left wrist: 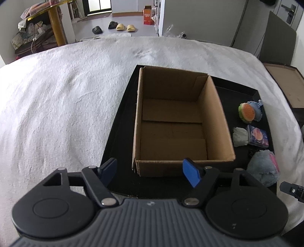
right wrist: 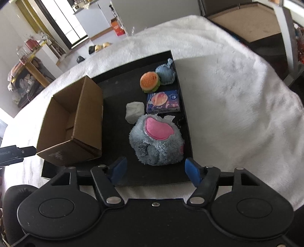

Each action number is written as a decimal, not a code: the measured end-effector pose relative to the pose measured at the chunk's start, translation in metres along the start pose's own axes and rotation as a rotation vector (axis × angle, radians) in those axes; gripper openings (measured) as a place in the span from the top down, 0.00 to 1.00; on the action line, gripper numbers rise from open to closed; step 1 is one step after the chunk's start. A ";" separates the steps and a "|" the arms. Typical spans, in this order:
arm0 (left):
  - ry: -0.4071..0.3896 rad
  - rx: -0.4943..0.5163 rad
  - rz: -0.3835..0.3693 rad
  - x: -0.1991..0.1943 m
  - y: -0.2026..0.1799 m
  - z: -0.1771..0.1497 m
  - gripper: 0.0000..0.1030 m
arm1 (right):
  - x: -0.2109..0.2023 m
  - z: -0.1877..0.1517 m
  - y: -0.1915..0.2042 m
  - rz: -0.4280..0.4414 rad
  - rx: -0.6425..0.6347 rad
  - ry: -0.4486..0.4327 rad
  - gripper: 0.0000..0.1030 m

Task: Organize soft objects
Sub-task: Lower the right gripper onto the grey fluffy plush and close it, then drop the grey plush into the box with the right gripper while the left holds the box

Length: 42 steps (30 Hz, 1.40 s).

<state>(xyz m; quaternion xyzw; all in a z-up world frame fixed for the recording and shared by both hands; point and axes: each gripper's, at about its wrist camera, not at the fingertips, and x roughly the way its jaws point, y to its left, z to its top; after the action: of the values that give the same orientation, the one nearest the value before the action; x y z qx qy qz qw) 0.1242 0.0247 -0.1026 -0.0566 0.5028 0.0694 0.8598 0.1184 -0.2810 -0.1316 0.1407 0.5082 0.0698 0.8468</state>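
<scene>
An open, empty cardboard box (left wrist: 214,117) (right wrist: 89,114) stands on the left part of a black tray (left wrist: 121,123) (right wrist: 117,117). To its right on the tray lie a big grey-blue plush with a pink patch (right wrist: 157,144) (left wrist: 263,169), a burger plush (right wrist: 149,81) (left wrist: 247,113), a small blue fluffy toy (right wrist: 165,74), a white soft lump (right wrist: 134,112) and a blue packet (right wrist: 163,101). My right gripper (right wrist: 155,165) is open just short of the big plush, with no pad touching it. My left gripper (left wrist: 149,165) is open and empty before the box's near wall.
A white fluffy blanket (left wrist: 66,98) (right wrist: 237,95) covers the surface under the tray. A brown board (left wrist: 285,85) lies off its far right edge. Slippers (left wrist: 121,27) and an orange box (left wrist: 147,17) are on the floor beyond. The other gripper's tip (right wrist: 17,152) shows left of the box.
</scene>
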 end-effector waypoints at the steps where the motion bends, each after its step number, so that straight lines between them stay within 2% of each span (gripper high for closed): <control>1: 0.006 -0.003 0.002 0.004 0.001 0.002 0.27 | 0.005 0.002 0.000 -0.003 -0.005 0.008 0.35; 4: 0.012 -0.010 0.000 0.015 0.002 0.007 0.30 | 0.019 0.011 0.001 -0.006 -0.012 0.026 0.35; 8: 0.023 -0.014 0.020 0.030 0.002 0.012 0.42 | 0.038 0.020 0.004 -0.019 -0.028 0.050 0.35; 15: 0.051 -0.045 0.037 0.056 0.005 0.018 0.55 | 0.070 0.026 0.007 -0.035 -0.055 0.111 0.33; 18: 0.059 -0.054 0.037 0.063 0.005 0.021 0.57 | 0.079 0.028 0.010 -0.067 -0.092 0.113 0.31; 25: 0.071 -0.054 0.044 0.079 0.000 0.027 0.60 | 0.092 0.037 0.008 -0.056 -0.111 0.141 0.24; 28: 0.067 -0.046 0.057 0.082 0.000 0.027 0.74 | 0.095 0.038 0.009 -0.049 -0.121 0.146 0.24; 30: 0.067 -0.041 0.063 0.083 0.001 0.027 0.87 | 0.095 0.040 0.010 -0.048 -0.126 0.140 0.29; 31: 0.067 -0.042 0.066 0.084 0.004 0.026 0.90 | 0.093 0.040 0.010 -0.043 -0.134 0.135 0.32; 35: 0.062 -0.066 0.046 0.085 0.014 0.025 0.91 | 0.090 0.041 0.012 -0.025 -0.137 0.136 0.54; 42: 0.038 -0.026 0.015 0.077 0.019 0.016 0.91 | 0.082 0.040 0.021 -0.014 -0.144 0.120 0.57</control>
<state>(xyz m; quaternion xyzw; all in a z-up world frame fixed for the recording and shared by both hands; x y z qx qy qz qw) 0.1715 0.0510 -0.1622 -0.0653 0.5183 0.0814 0.8488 0.1928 -0.2466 -0.1762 0.0714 0.5525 0.1083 0.8233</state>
